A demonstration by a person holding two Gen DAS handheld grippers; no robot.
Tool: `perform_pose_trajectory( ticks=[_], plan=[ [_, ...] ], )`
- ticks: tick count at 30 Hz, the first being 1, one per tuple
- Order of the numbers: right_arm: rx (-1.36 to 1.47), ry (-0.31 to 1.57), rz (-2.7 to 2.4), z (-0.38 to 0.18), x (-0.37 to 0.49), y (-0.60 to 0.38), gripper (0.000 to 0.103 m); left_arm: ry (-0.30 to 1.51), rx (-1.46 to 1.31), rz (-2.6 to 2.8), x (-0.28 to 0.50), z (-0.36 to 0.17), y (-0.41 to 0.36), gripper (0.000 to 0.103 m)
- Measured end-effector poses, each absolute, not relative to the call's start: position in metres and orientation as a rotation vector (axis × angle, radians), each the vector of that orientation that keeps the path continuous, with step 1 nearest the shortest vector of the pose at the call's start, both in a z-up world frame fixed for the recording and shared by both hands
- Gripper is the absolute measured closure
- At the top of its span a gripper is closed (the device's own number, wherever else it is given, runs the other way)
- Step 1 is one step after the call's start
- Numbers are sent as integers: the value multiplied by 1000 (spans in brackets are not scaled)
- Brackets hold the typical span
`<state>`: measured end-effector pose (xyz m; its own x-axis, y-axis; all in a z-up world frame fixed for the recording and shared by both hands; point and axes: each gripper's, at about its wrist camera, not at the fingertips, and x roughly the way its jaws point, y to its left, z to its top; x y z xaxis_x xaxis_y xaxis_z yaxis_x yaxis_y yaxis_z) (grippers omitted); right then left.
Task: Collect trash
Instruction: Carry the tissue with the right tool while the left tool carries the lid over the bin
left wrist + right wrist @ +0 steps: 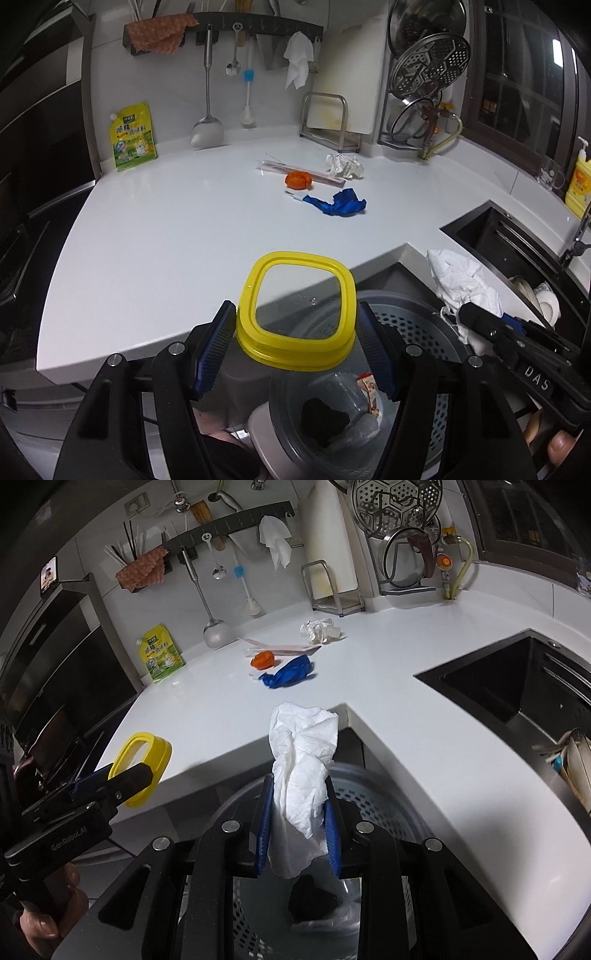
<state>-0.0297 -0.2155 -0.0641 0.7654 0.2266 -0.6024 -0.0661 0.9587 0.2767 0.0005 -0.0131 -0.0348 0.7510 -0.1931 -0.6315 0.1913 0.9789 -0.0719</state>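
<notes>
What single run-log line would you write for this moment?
left tongs: shut on lid | right tongs: shut on tissue | both over bin | counter: orange scrap, blue wrapper, paper

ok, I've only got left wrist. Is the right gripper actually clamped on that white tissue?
Observer: Yes. In the right wrist view, the right gripper has both blue pads pressing the white tissue; its tail hangs below them.
Operator: What's under it?
Observer: The perforated grey bin. A black lump inside lines up below the tissue.
Operator: My lid from outside?
Observer: Side-on, the left gripper holds the yellow lid standing on edge, by the counter edge.
</notes>
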Motion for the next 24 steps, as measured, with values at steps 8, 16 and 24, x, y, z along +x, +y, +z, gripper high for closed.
perform_pose_trajectory(
  ticks=[8, 16, 24],
  plan=[
    [236, 722, 161, -82, -58, -210, 79, 686, 3, -237, -24, -41, -12, 39],
    [237, 729, 154, -88, -73, -212, 79, 694, 37, -266, -40, -48, -23, 39],
    [232, 751, 160, -96, -77, -213, 79, 734, 49, -275, -40, -62, -28, 39]
  ],
)
